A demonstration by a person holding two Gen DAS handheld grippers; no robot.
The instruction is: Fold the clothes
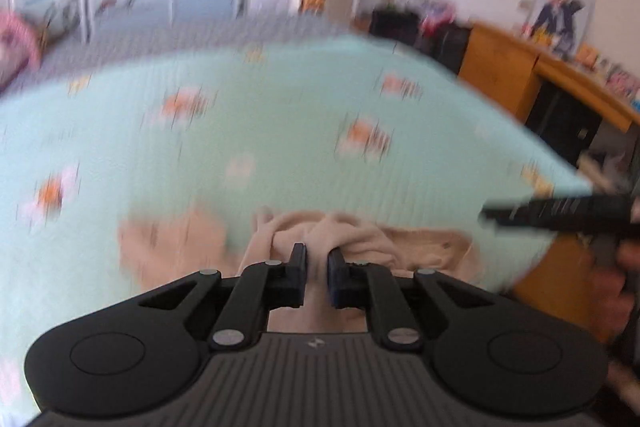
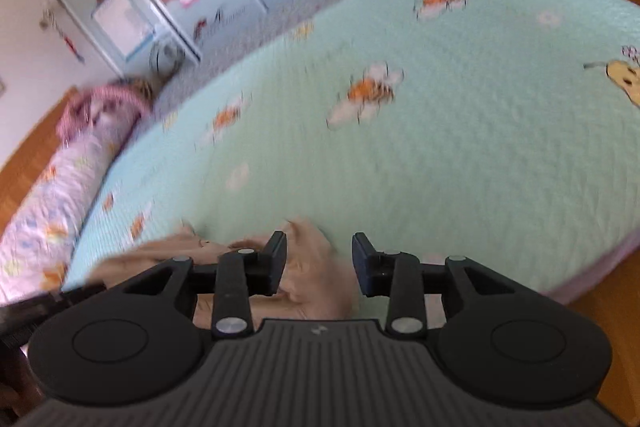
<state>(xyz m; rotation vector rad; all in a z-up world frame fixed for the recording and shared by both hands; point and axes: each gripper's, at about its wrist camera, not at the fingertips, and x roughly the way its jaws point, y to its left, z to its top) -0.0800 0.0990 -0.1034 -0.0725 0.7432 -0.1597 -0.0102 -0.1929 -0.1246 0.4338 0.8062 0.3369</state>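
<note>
Peach-coloured cloth, soft and bunched, is the garment [image 1: 348,235] in question, and it lies at the near edge of the bed, on a mint quilt [image 1: 280,131] printed with bees. The left gripper [image 1: 317,277] has its fingers drawn close together with a ridge of that cloth pinched between them; the fabric rises in wrinkles right at the tips, so this hand seems to have a firm hold. The right gripper [image 2: 319,263] has its fingers well apart, with nothing between them but a loose hump of the same garment [image 2: 308,267] lying underneath and a little toward its left finger. Part of the right gripper also shows as a dark bar at the right edge of the left view. The garment spreads sideways along the bed edge, its long axis running left to right across both views, with a flatter pale part reaching out on either side of the pinched bunch. Both pictures are smeared by motion, so seams, sleeves or a collar cannot be made out, and how many folds the cloth already carries cannot be judged. The left hand is plainly the nearer one, being already on the cloth; the right hangs just above its own end, the cloth lying below and slightly left of its gap.
</note>
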